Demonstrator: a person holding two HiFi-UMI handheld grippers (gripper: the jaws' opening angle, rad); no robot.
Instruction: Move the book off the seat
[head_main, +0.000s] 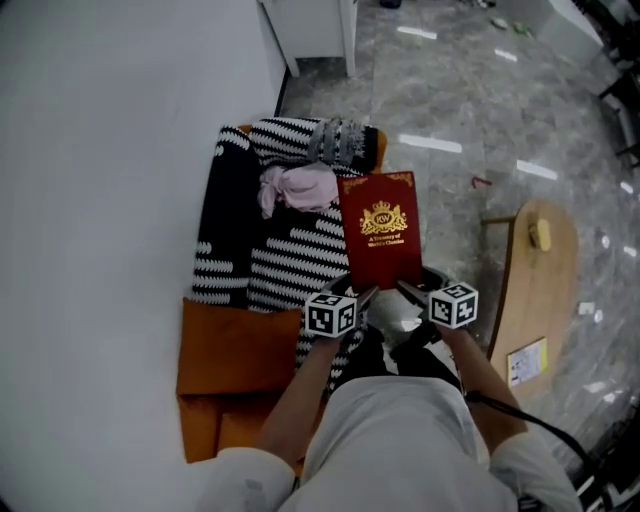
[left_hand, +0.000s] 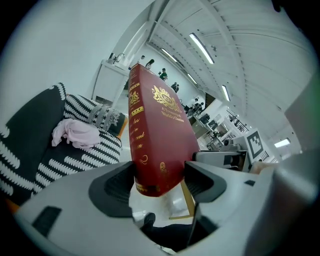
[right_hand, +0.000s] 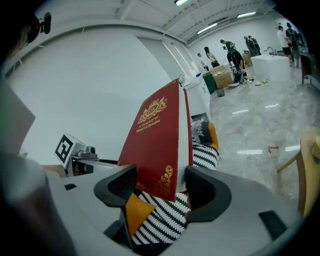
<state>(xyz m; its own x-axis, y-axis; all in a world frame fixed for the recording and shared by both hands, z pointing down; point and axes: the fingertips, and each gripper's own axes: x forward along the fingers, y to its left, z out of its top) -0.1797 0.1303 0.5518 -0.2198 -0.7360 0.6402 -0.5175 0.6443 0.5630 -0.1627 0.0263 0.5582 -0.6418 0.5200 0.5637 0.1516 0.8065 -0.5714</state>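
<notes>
Together, the left gripper (left_hand: 159, 182) and right gripper (right_hand: 160, 187) clamp their fingers (left_hand: 117, 187) on the book's (head_main: 378, 228) near edge.

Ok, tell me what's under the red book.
The red book, clamped by left gripper and right gripper, hangs above the striped blanket on the orange seat. The patch below it is hidden.

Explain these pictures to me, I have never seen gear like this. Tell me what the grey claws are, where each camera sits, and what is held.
There is no robot: a person holds a two-jaw tool in each hand. One camera sits on the person's head, looking down. The others ride on the left gripper and right gripper, looking along their jaws. Both clamp the red book near its lower corners. Below is an orange seat with a striped blanket and a pink cloth.
</notes>
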